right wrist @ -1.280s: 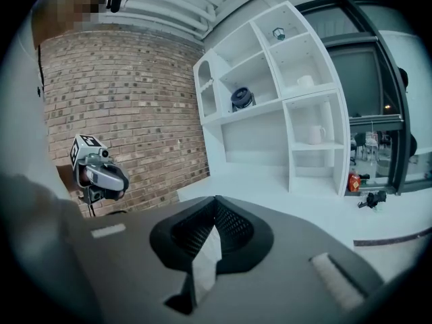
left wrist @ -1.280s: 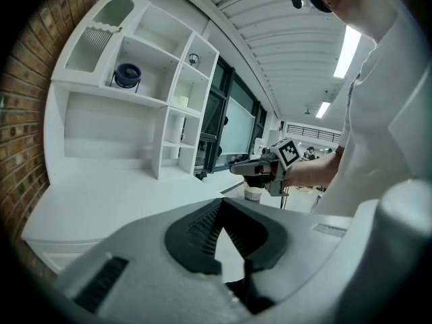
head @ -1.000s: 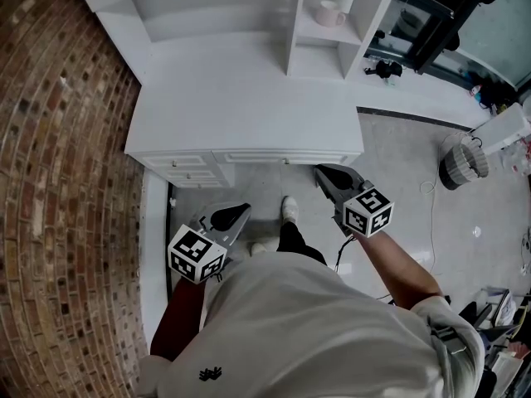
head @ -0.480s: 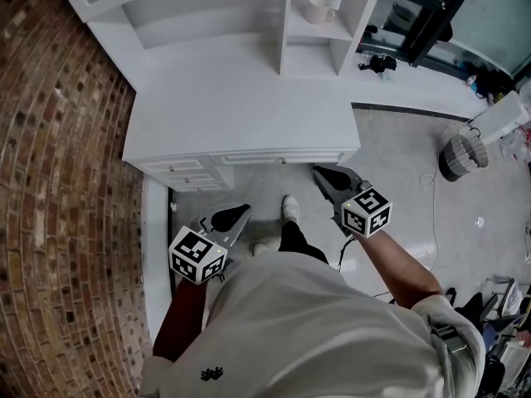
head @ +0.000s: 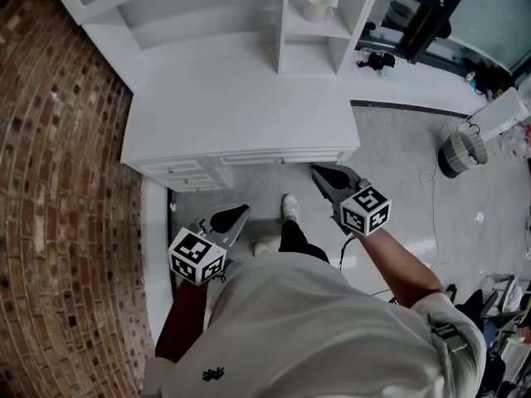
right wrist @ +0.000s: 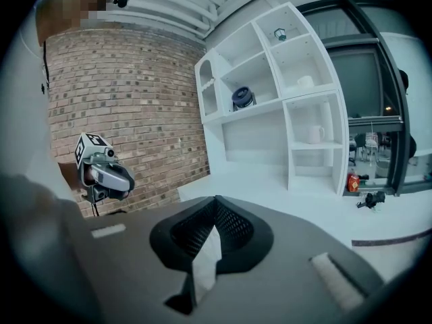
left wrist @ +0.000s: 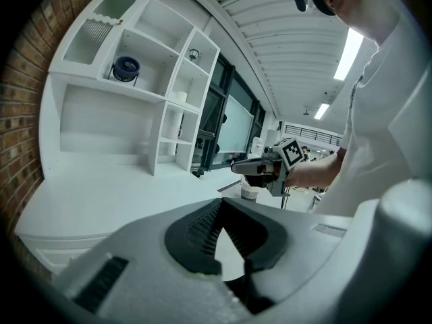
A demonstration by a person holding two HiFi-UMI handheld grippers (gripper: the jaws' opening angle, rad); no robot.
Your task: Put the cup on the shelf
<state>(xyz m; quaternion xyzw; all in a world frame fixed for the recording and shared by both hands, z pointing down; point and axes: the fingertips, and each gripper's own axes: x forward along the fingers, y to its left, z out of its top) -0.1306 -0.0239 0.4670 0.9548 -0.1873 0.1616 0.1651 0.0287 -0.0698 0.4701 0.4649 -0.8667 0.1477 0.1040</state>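
Note:
A white cup [head: 316,8] with a handle stands in a cubby of the white shelf unit [head: 353,11] at the back right of the white desk [head: 241,106]. The right gripper view also shows the cup [right wrist: 316,134] upright on its shelf board. Both grippers hang in front of the desk, well short of the cup. My left gripper [head: 241,211] is low by the desk drawers, shut and empty [left wrist: 219,202]. My right gripper [head: 318,171] is near the desk's right front corner, also shut with nothing in it [right wrist: 216,200].
A brick wall [head: 58,181] runs along the left. A round dark-blue object [right wrist: 243,98] sits in an upper shelf compartment. A ribbed bin [head: 463,157] stands on the floor to the right, and a small black item [head: 382,60] lies beside the shelf. The person's foot [head: 289,208] is between the grippers.
The desk and shelf have drifted slightly left and up in the head view. Both grippers stay about where they were, shut.

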